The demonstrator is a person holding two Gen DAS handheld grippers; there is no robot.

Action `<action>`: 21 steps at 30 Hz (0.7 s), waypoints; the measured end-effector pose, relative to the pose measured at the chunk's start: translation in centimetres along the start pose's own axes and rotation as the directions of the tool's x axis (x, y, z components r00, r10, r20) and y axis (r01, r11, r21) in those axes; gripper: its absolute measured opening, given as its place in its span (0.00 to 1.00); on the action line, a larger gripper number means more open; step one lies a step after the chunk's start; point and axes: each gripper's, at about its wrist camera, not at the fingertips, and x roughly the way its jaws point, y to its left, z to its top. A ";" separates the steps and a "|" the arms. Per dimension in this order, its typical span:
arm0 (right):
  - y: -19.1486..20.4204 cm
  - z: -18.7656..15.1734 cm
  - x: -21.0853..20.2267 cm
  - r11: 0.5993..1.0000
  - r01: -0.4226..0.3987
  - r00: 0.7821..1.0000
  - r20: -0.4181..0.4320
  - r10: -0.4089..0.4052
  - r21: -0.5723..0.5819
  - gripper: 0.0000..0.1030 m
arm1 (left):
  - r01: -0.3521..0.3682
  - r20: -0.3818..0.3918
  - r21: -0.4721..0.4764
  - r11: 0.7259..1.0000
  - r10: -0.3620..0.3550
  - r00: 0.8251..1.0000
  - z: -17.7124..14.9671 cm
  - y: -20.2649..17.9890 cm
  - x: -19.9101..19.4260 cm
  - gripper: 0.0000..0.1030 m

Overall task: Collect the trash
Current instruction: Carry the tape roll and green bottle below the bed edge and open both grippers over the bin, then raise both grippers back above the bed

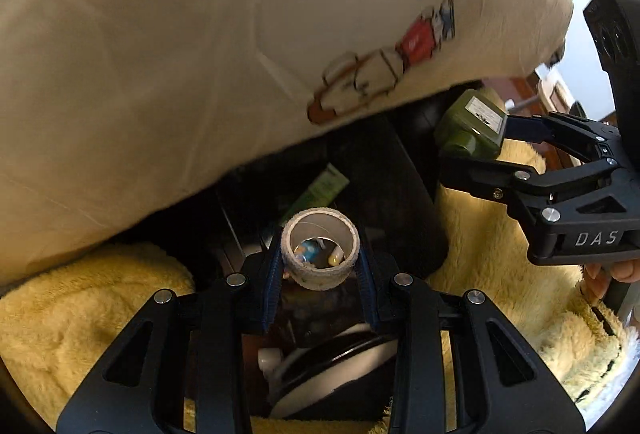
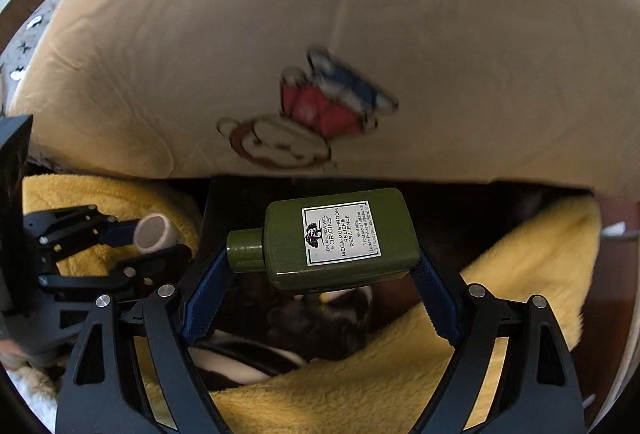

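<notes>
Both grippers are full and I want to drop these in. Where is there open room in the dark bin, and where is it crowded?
Freest: the dark stretch under the green bottle, between the cream pillow and the yellow fleece blanket. Crowded: beneath the tape roll, where a green tube, pills and white-and-black items lie. The bin's black wall hems that side.

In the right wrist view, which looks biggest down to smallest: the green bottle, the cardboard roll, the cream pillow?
1. Cream pillow
2. Green bottle, though it is nearest the camera
3. Cardboard roll
</notes>
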 end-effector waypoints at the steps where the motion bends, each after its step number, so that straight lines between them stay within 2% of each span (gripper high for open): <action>1: -0.1 -0.1 0.2 1.000 -0.002 1.000 -0.010 0.003 0.007 0.83 | 0.000 -0.010 0.002 1.000 0.000 1.000 0.0 0.0 0.3 0.31; 6: -0.2 -0.2 0.8 1.000 -0.015 0.999 -0.037 0.016 0.018 0.84 | 0.014 -0.051 0.003 1.000 -0.014 0.999 -0.3 0.0 1.3 0.31; 8: 0.0 -0.2 0.7 1.000 -0.014 0.999 -0.039 0.014 0.013 0.84 | 0.015 -0.057 0.002 1.000 -0.015 0.998 -0.5 0.0 1.6 0.35; 10: 0.1 0.2 0.5 1.000 -0.004 0.999 -0.035 0.005 0.011 0.90 | 0.006 -0.048 0.000 1.000 -0.006 0.999 -0.6 0.2 1.4 0.46; 13: 0.2 0.1 0.1 1.000 0.019 1.000 -0.015 -0.019 0.002 0.92 | -0.012 -0.017 -0.013 1.000 0.012 1.000 -0.8 0.6 0.6 0.58; 19: -0.3 1.4 -2.9 0.999 0.044 0.995 0.087 -0.045 0.011 0.92 | -0.091 0.089 -0.014 0.996 0.092 0.992 -0.4 1.4 -3.4 0.72; 21: -0.3 2.0 -4.4 0.999 0.047 0.990 0.133 -0.048 0.010 0.92 | -0.108 0.132 -0.012 0.994 0.108 0.985 -0.2 1.6 -5.2 0.73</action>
